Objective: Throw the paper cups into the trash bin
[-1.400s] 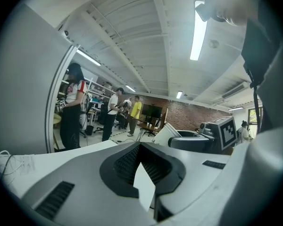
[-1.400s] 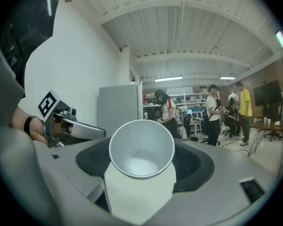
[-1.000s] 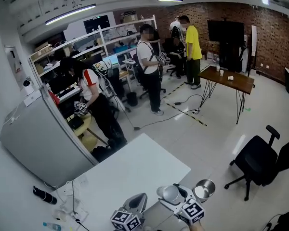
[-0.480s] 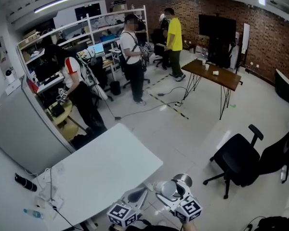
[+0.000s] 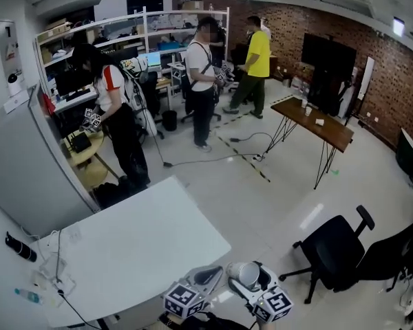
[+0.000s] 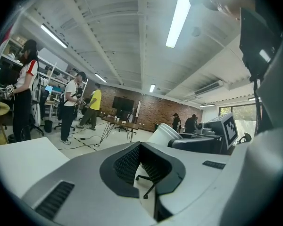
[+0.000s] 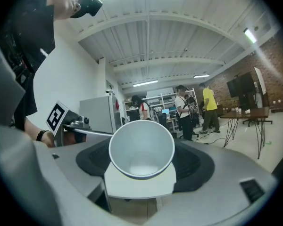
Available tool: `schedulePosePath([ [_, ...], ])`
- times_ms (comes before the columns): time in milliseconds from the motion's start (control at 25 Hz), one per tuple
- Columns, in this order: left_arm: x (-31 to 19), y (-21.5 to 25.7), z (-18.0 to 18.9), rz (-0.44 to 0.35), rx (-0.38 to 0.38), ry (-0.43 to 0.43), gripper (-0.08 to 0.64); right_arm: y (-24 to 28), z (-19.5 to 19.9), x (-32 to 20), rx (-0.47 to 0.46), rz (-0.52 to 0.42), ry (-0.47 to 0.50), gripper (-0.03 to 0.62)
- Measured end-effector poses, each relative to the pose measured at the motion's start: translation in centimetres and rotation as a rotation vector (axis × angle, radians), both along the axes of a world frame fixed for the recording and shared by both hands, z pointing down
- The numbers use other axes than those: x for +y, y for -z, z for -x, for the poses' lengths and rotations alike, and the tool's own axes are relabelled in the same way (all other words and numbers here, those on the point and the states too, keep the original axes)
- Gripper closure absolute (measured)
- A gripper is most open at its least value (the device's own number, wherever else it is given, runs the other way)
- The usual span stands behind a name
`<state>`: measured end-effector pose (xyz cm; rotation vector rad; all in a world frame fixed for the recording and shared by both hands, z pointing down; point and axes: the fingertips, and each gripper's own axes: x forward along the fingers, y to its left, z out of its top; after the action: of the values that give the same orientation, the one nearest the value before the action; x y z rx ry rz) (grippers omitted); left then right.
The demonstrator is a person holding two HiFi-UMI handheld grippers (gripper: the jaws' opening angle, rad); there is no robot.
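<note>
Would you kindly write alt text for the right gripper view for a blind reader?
The right gripper holds a white paper cup between its jaws, its open mouth facing the camera. Behind it, people stand near shelves.

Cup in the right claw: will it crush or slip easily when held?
The cup looks thin-walled and empty, so it is probably very light and easy to crush. Its rim looks round, so the right claw likely presses gently. The smooth tapered wall could slip.
</note>
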<state>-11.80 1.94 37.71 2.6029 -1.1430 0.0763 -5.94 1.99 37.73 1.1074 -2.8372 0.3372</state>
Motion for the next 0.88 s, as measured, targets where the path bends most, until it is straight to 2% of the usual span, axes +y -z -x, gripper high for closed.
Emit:
schedulePosePath([
  [280, -3.9, -0.3, 2.4, 0.006, 0.013, 0.010, 0.558, 0.2, 1.9, -3.8, 0.008, -0.004, 0.000, 0.201],
  [440, -5.4, -0.7, 2.9, 0.031, 0.013, 0.020, 0.558, -0.4, 1.8, -5.1, 0.025, 0.024, 0.011, 0.201],
  [600, -5.8, -1.5, 2.2, 0.064, 0.013, -0.002, 0.559, -0.8, 1.0, -5.4, 0.029, 0.047, 0.000, 0.201],
  [880, -6.9, -0.5, -1.0, 0.053, 0.022, 0.004, 0.558, -0.2, -1.7, -6.4, 0.002, 0.053, 0.024, 0.201],
])
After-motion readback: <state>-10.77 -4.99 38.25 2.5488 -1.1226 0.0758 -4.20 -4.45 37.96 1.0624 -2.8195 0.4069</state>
